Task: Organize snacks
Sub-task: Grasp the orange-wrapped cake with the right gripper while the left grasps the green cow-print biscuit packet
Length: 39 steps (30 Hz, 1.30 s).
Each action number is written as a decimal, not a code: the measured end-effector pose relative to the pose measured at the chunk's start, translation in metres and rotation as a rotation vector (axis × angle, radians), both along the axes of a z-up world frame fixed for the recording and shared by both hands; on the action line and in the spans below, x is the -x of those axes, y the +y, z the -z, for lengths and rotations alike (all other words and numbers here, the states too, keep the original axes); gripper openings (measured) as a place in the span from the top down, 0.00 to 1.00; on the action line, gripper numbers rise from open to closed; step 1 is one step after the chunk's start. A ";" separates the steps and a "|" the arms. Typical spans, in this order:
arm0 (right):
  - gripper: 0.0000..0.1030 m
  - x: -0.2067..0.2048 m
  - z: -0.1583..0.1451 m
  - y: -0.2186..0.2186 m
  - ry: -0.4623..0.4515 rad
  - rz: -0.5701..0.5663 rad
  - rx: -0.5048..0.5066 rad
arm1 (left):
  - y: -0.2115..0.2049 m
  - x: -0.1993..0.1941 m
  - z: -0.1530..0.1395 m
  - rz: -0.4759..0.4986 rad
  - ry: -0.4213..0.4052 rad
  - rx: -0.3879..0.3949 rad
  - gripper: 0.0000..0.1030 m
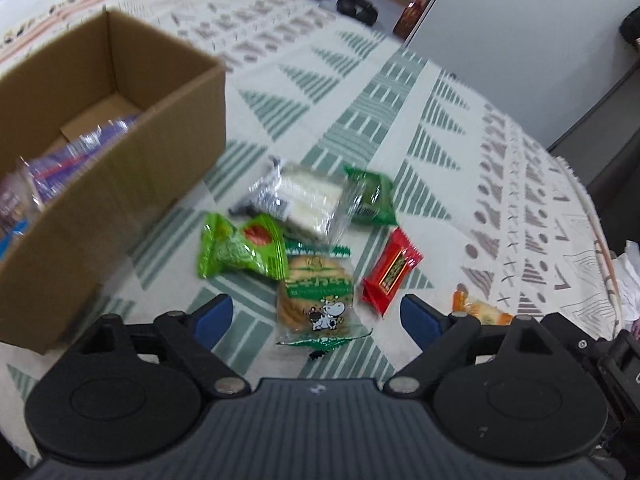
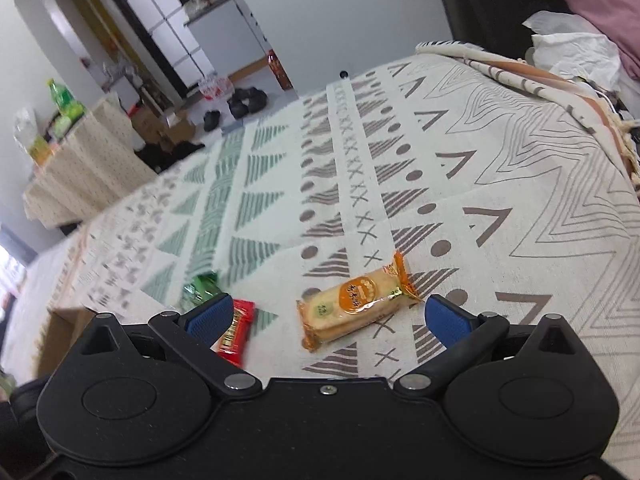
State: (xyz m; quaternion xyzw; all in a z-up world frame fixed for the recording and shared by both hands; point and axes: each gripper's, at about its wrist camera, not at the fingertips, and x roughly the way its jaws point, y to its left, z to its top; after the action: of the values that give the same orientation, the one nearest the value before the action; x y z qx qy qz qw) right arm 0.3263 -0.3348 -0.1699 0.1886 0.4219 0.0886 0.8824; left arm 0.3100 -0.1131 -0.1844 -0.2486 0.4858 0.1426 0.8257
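Snacks lay loose on the patterned table cloth point(image 1: 400, 92). Nearest, between the empty, wide-open left hand-held gripper point(image 1: 316, 320), sat a crinkly cookie pack point(image 1: 316, 300): light, brittle, best pinched across its flat middle. The right hand-held gripper point(image 2: 328, 314), likewise open and empty, framed an orange wafer pack point(image 2: 356, 300). Beyond stood the cardboard box point(image 1: 132, 184).

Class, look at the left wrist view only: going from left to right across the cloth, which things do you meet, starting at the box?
cardboard box → bright green snack bag → cow-print biscuit pack → red wrapped bar → orange cracker pack
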 end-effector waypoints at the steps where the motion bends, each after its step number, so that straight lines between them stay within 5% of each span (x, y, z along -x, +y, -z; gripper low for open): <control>1: 0.00 -0.003 0.004 0.002 0.008 -0.005 0.008 | 0.000 -0.003 0.004 -0.005 0.008 0.006 0.12; 8: 0.00 -0.024 0.032 0.014 0.084 -0.009 0.034 | -0.001 -0.014 0.029 -0.049 0.070 -0.007 0.25; 13: 0.00 -0.031 0.041 0.022 0.091 -0.032 0.071 | -0.005 -0.015 0.028 -0.067 0.069 -0.040 0.51; 27: 0.00 -0.054 0.059 0.051 0.055 -0.162 0.286 | 0.005 -0.013 0.025 -0.092 0.060 0.021 0.53; 28: 0.02 -0.053 0.059 0.052 0.051 -0.168 0.292 | 0.005 -0.013 0.025 -0.092 0.059 0.022 0.53; 32: 0.45 -0.048 0.053 0.049 0.038 -0.173 0.308 | 0.006 -0.009 0.023 -0.093 0.057 0.026 0.53; 39: 0.60 -0.043 0.048 0.033 0.044 -0.154 0.204 | 0.003 0.000 0.009 -0.089 0.032 0.023 0.53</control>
State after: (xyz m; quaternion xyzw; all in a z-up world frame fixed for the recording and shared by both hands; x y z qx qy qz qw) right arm 0.3696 -0.3022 -0.2177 0.0668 0.4610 0.1084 0.8782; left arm 0.3097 -0.1097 -0.1938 -0.2769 0.4892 0.1777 0.8078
